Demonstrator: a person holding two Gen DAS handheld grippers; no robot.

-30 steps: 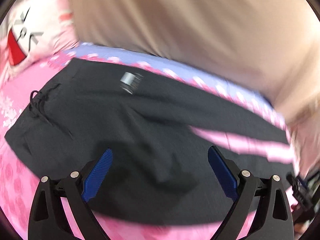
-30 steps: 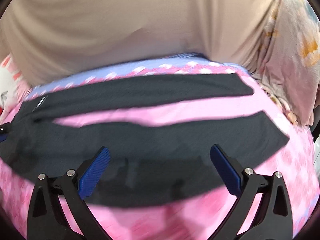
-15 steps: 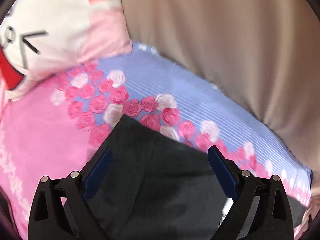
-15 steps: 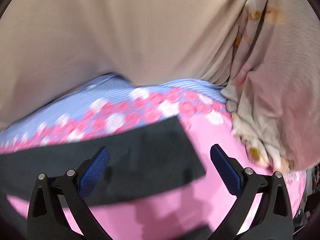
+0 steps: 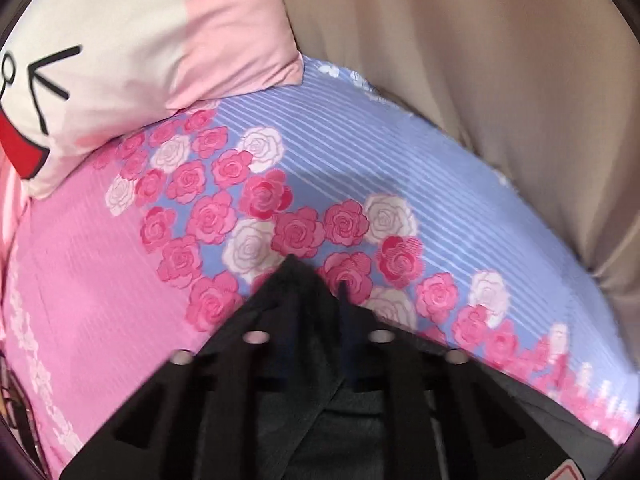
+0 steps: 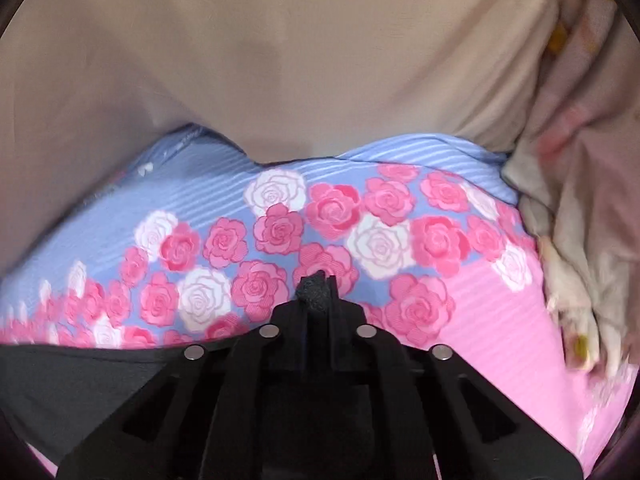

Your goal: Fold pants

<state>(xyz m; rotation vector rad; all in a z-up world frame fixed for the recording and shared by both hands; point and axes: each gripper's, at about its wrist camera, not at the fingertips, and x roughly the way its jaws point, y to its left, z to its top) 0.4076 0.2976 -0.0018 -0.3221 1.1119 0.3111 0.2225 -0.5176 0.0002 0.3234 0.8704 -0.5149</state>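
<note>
Nearest the left wrist camera, the left claw (image 5: 316,292) was closed, its two black fingers pressed together on a corner of the dark pants (image 5: 344,412). That corner rose to a peak between the fingers, and the rest of the cloth ran back under the claw toward the lower right of the view. In the right wrist view, the right claw (image 6: 318,286) was likewise clamped shut on the pants (image 6: 72,376); a small dark nub of fabric stuck out above its fingertips, and a broad band of the same cloth lay flat to the lower left of the claw.

The pants lay on a bed covered by a bedsheet (image 5: 92,272), plain pink near both claws. Just past the gripped corners the sheet carried a band of pink and white roses (image 5: 256,196), and beyond the roses it turned to blue with thin white stripes (image 5: 360,152).

Farther off in the left view, a white and pink pillow (image 5: 132,52) with black lines and a red patch rested on the sheet at upper left. A beige curtain (image 5: 480,60) hung at the far edge of the bed, filling the top of both views. In the right view, a crumpled pale blanket (image 6: 576,216) with faint pink and yellow marks sat bunched against the sheet's right side.
</note>
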